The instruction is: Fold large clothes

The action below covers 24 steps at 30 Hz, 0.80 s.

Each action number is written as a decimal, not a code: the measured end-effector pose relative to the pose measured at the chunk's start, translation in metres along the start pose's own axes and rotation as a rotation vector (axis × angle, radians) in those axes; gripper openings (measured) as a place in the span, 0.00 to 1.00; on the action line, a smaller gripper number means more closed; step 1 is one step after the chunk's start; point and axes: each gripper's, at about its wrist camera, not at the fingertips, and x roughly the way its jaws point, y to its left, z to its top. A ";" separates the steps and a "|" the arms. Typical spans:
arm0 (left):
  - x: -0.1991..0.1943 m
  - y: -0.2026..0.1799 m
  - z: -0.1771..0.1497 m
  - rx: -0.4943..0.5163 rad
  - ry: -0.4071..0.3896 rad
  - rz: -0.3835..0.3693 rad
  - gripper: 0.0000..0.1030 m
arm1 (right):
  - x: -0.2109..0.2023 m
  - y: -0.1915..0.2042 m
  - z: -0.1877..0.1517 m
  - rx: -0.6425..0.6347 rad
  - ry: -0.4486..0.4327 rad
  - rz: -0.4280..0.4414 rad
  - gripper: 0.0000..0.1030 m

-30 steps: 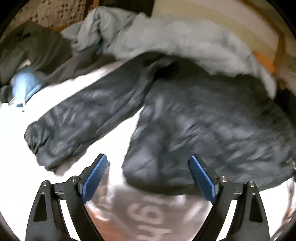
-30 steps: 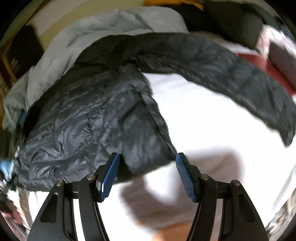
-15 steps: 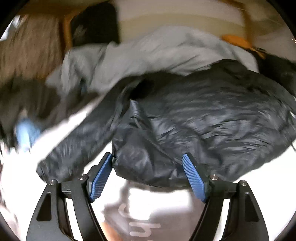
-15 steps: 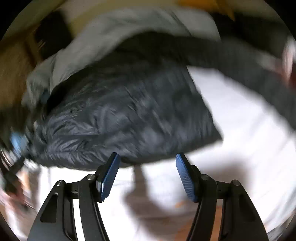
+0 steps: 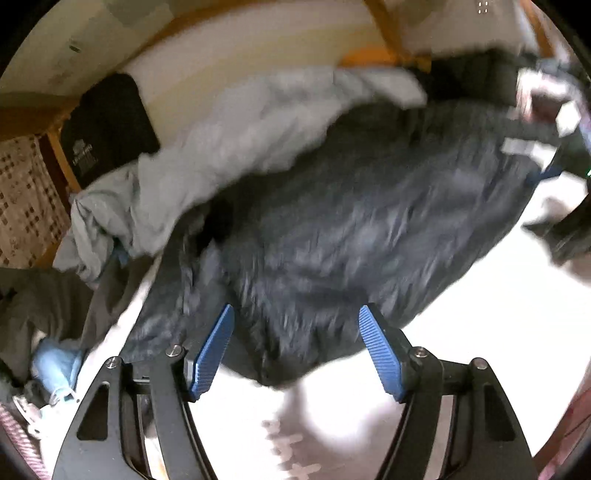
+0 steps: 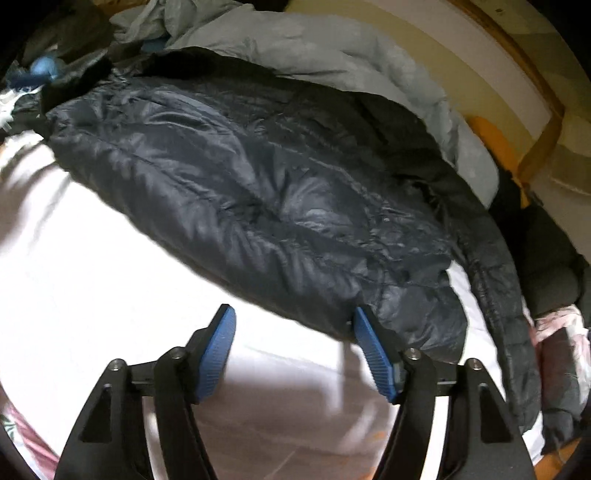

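On a white-sheeted bed [image 6: 92, 266] heaped along its far side with laundry, a dark quilted puffer jacket [image 6: 258, 192] lies spread flat, its body across the middle of the sheet and one long sleeve [image 6: 495, 295] trailing down the right edge of the right wrist view, apparently laid out so it can be folded in on itself. The left gripper [image 5: 295, 347] hangs over the jacket's near hem with its blue pads [image 5: 380, 354] apart and closing, dark fabric showing between them though neither pad presses on it, seemingly lining up for a pinch at that edge. The right gripper [image 6: 291, 347] sits at the hem's other end, jaws opening and holding nothing; only bare sheet lies between them, and the right pad [image 6: 373, 354] looks just beside the jacket's lower corner, though whether it touches cannot be told. A pale grey garment [image 5: 258, 129] is bunched behind the jacket against a wooden-framed wall [image 5: 384, 33], out of the way, with other dark clothes [image 5: 40, 299] pushed to the side. No fold has yet been made, by the look of it
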 end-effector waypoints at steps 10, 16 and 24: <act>0.054 -0.015 -0.019 0.074 0.297 0.004 0.67 | 0.022 -0.022 0.008 0.071 0.057 -0.058 0.68; 0.084 -0.005 -0.023 0.026 0.306 0.089 0.72 | 0.028 -0.034 0.012 0.151 0.063 -0.141 0.68; 0.072 -0.005 -0.012 -0.017 0.239 0.161 0.16 | 0.010 -0.047 0.010 0.238 0.016 -0.125 0.14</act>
